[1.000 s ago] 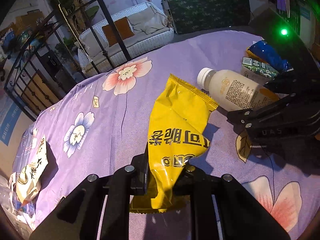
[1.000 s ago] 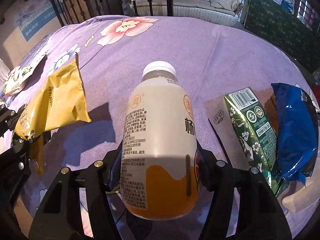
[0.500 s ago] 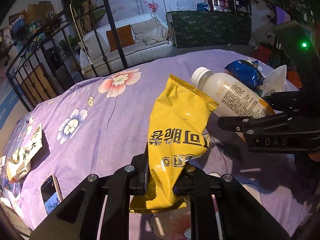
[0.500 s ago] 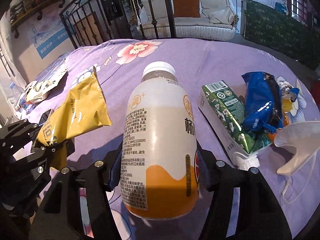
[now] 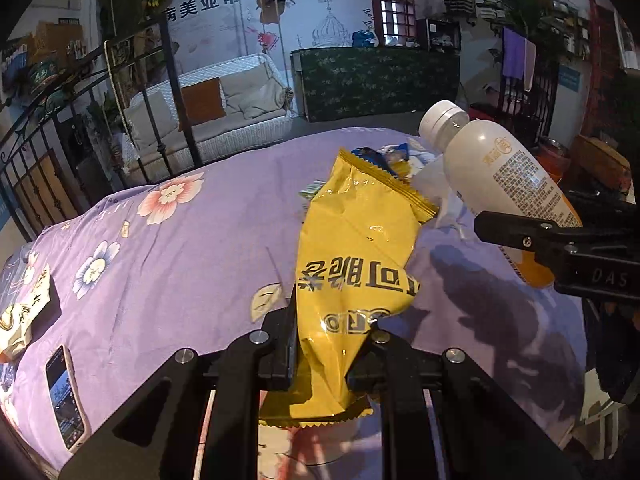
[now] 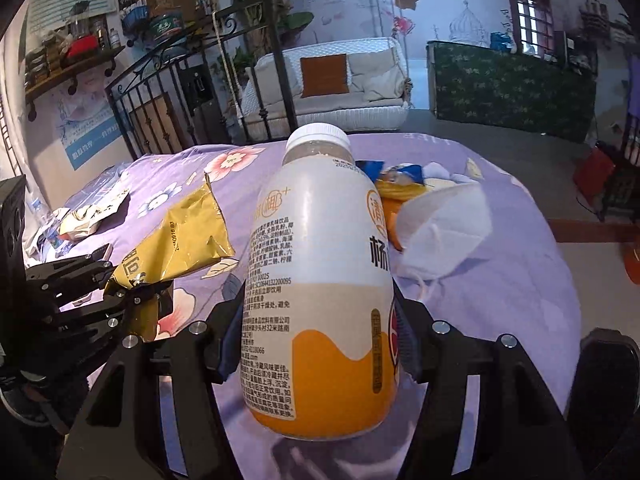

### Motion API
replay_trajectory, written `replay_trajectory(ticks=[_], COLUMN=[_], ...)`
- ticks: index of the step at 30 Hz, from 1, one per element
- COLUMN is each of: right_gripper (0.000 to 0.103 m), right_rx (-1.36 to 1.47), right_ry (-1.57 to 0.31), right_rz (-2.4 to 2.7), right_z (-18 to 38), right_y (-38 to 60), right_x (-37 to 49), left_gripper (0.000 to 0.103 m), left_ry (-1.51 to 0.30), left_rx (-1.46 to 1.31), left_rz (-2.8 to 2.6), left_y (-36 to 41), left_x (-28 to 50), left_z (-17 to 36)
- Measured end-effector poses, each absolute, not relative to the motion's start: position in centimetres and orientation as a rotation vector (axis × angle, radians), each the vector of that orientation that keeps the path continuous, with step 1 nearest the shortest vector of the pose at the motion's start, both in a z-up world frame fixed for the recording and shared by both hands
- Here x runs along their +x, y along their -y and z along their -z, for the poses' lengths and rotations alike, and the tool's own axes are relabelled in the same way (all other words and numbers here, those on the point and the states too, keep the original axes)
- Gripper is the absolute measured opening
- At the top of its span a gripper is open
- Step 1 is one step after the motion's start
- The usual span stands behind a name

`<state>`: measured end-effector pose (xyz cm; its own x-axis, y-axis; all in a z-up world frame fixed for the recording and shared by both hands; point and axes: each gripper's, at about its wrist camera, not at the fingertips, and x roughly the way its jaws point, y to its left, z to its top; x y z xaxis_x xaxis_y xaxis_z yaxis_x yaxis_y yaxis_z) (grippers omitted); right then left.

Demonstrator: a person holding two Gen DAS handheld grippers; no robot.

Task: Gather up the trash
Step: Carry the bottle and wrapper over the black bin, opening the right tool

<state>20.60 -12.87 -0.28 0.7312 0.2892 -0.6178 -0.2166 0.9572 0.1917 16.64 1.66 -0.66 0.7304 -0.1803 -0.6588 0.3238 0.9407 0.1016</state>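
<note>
One purple flowered cloth (image 5: pixel 168 264) covers the round desk beneath both tools. Above it, the right gripper (image 6: pixel 316 344) has its jaws clamped on the lower body of a white and orange plastic bottle with a white cap (image 6: pixel 320 280), held clear of the cloth with the cap pointing away. The left gripper (image 5: pixel 332 356) has its jaws pressed together on the lower end of a crinkled yellow foil snack bag (image 5: pixel 356 256), which stands up from them off the cloth. A white face mask (image 6: pixel 440 224) lies on the cloth beyond the bottle, near a blue wrapper (image 6: pixel 404 170). A phone (image 5: pixel 64 396) lies flat near the desk's left edge, beside a cream printed packet (image 5: pixel 24 316).
</note>
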Motion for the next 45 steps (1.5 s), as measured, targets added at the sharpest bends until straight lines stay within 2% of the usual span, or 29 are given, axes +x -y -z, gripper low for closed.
replay_trajectory(ticks=[15, 23, 31, 37, 41, 45], right_gripper=[0.061, 0.061, 0.061, 0.063, 0.072, 0.072], right_rx=[0.268, 0.340, 0.342, 0.459, 0.493, 0.480], right_ry=[-0.701, -0.922, -1.166, -1.300, -1.268, -1.206], right_rz=[0.141, 0.318, 0.368, 0.355, 0.360, 0.398], right_z=[2.6, 8.7, 14.0, 17.1, 16.9, 15.5], right_y=[30.7, 37.7, 40.7, 42.6, 43.3, 43.4], right_x=[11.8, 11.9, 13.8, 14.1, 13.4, 11.9], left_gripper=[0.016, 0.016, 0.016, 0.016, 0.016, 0.016], left_ry=[-0.691, -0.702, -0.740, -0.779, -0.805, -0.835], left_rx=[0.230, 0.272, 0.291, 0.324, 0.340, 0.357], left_rz=[0.573, 0.693, 0.777, 0.827, 0.851, 0.876], left_y=[11.9, 17.1, 21.0, 23.5, 24.9, 26.6], left_x=[14.2, 13.5, 12.8, 12.6, 12.3, 12.2], left_z=[1.6, 2.9, 4.2, 5.6, 6.5, 7.5])
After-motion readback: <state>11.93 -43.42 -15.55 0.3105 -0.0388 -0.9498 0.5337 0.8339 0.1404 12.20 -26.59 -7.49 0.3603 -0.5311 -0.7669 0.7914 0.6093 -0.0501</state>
